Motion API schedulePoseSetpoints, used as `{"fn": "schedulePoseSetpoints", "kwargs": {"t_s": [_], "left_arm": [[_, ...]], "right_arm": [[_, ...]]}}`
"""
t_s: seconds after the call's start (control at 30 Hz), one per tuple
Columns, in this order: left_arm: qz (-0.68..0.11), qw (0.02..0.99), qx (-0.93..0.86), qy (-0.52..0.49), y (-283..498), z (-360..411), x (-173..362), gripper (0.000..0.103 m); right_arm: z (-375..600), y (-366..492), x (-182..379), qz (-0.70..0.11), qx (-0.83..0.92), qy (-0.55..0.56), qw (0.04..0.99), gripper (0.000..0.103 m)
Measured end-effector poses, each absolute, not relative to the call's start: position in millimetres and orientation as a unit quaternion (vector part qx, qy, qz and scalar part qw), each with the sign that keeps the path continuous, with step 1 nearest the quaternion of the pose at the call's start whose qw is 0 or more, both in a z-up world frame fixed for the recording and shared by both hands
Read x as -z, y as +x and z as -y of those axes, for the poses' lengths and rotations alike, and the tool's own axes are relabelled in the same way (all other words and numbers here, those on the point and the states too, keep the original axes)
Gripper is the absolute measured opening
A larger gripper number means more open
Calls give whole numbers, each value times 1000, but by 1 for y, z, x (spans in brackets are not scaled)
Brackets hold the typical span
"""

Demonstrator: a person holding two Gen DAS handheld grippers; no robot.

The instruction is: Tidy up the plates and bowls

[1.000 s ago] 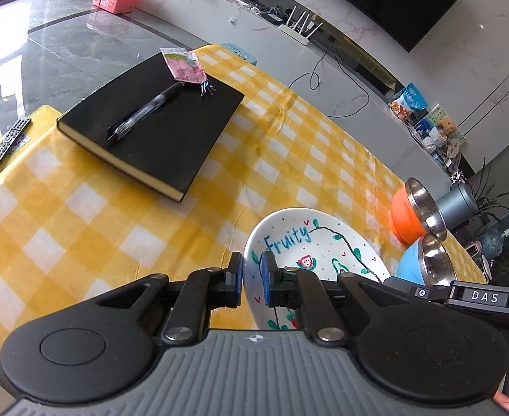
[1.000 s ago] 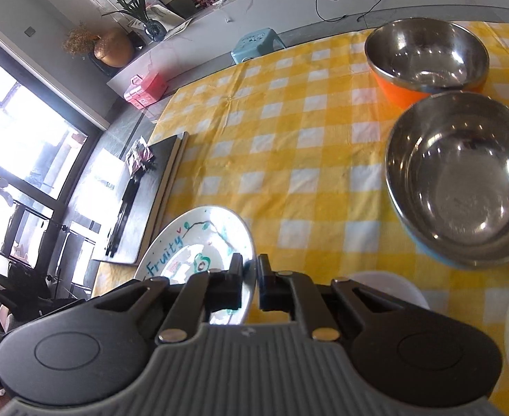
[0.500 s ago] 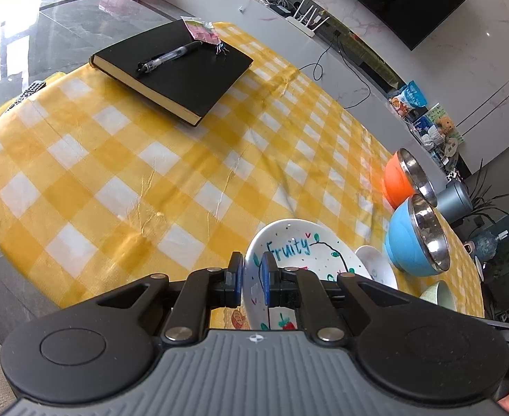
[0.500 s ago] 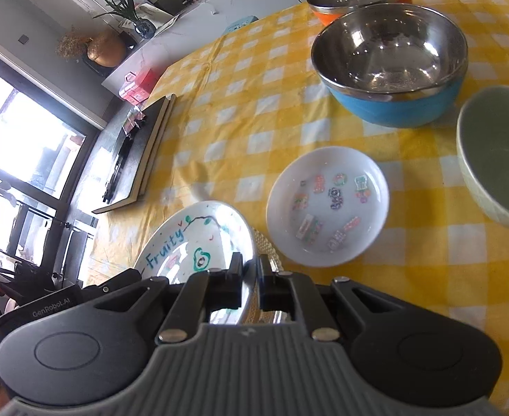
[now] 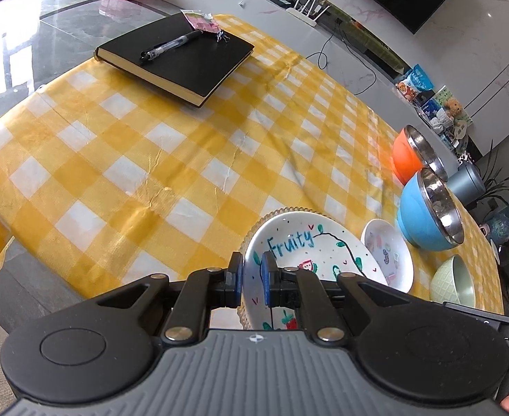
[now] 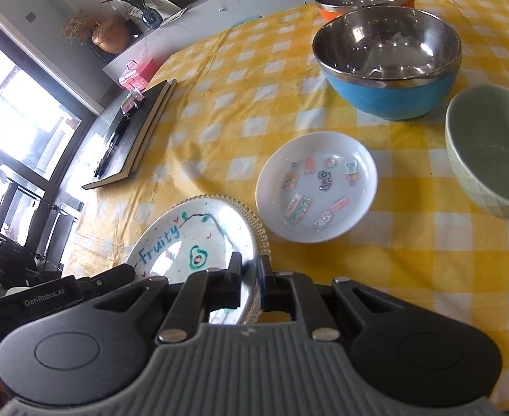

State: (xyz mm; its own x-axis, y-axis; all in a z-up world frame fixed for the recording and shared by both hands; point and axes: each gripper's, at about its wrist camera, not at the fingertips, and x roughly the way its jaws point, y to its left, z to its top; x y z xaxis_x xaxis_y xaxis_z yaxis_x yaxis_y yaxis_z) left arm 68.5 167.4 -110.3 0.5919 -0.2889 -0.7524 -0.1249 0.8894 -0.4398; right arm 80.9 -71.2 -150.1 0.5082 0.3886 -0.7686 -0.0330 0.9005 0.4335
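A white plate [image 5: 303,249] painted with "Fruity" and fruit drawings is near the table's front edge, gripped from both sides. My left gripper [image 5: 252,274] is shut on its left rim. My right gripper [image 6: 249,270] is shut on the opposite rim of the plate [image 6: 185,242]. A clear beaded rim [image 6: 256,222] shows just beneath the plate; I cannot tell whether the two touch. Right of it lie a small white dish [image 6: 316,187] with stickers, a pale green bowl [image 6: 490,159], a blue steel-lined bowl [image 6: 389,90] and an orange one [image 5: 407,156].
A black notebook [image 5: 181,55] with a pen [image 5: 171,46] on top lies at the far left of the yellow checked tablecloth [image 5: 185,159]. The cloth between the notebook and the bowls is bare. A low white shelf with clutter runs behind the table.
Both grippers have drawn the Fruity plate back toward the table's front edge. The small dish and green bowl came into view beside it, and a beaded rim now shows under the plate.
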Motion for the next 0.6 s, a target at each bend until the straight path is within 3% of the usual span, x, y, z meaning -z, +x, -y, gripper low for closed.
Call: {"fn": "schedulePoseSetpoints", "kwargs": {"t_s": [0.6], "left_arm": [[-445, 883, 52, -140, 74, -147, 104, 13]], "right_arm": [[51, 75, 157, -459, -116, 87, 876, 8]]}}
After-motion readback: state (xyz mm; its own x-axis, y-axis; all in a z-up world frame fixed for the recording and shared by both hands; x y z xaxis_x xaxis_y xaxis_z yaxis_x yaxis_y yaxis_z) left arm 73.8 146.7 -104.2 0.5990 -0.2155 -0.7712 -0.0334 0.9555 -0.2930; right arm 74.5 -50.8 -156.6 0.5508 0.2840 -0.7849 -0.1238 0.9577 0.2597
